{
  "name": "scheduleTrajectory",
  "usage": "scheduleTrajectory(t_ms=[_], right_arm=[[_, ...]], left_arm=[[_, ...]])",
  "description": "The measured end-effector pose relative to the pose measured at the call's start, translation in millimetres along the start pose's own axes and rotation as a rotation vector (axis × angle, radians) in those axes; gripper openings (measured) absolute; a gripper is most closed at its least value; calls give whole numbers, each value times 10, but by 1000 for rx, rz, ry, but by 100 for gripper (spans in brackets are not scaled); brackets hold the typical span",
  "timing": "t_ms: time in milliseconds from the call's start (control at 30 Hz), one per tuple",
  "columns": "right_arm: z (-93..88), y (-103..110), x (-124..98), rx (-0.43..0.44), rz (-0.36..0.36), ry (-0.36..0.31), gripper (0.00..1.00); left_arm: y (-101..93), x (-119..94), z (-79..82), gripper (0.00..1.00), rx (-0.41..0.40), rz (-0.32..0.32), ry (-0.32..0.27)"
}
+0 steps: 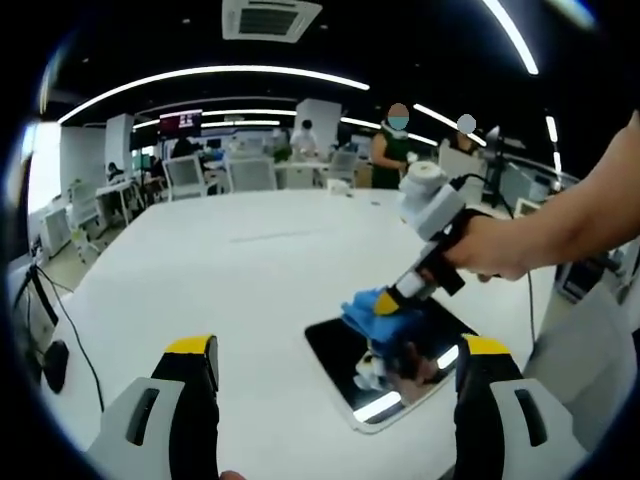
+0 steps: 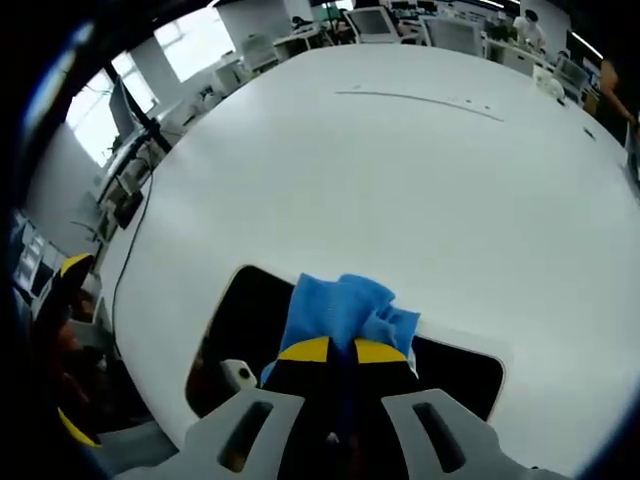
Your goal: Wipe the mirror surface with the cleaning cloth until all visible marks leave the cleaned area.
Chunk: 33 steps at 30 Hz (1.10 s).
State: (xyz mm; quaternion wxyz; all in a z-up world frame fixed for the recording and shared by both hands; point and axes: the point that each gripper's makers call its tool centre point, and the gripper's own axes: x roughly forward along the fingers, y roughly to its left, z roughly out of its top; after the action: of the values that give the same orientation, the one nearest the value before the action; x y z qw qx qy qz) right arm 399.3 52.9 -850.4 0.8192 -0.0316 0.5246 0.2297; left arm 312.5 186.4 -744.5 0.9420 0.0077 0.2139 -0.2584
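Note:
A dark rectangular mirror (image 1: 350,355) lies flat on the white table (image 1: 250,260). In the left gripper view my right gripper (image 1: 388,303), held by a hand, comes in from the right and presses a blue cloth (image 1: 372,305) onto the mirror. My left gripper (image 1: 335,360) stands open in front of the mirror, with nothing between its yellow-tipped jaws. In the right gripper view the blue cloth (image 2: 340,310) is pinched in my right gripper (image 2: 342,350) and lies on the mirror (image 2: 245,310), whose near part is hidden behind the jaws.
The white table (image 2: 420,180) is broad and bare around the mirror. Its left edge drops to cables (image 1: 60,320) and the floor. Office chairs (image 1: 185,175), desks and several people stand beyond the far edge.

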Motion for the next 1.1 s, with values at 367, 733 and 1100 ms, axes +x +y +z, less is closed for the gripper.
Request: scheduleTrajectory(t_ms=[367,733,1100], right_arm=[[-11,-20,-19,2,9,-2,1],[-38,-166,-45,10,3,-2,1],[-69,-243,-94,14,2,3,1]], left_arm=[[25,-28,-22,99,8,0,8],[4,-25,-19,99,15,-7,12],[-4,-17,-23,99,16,-7,15]])
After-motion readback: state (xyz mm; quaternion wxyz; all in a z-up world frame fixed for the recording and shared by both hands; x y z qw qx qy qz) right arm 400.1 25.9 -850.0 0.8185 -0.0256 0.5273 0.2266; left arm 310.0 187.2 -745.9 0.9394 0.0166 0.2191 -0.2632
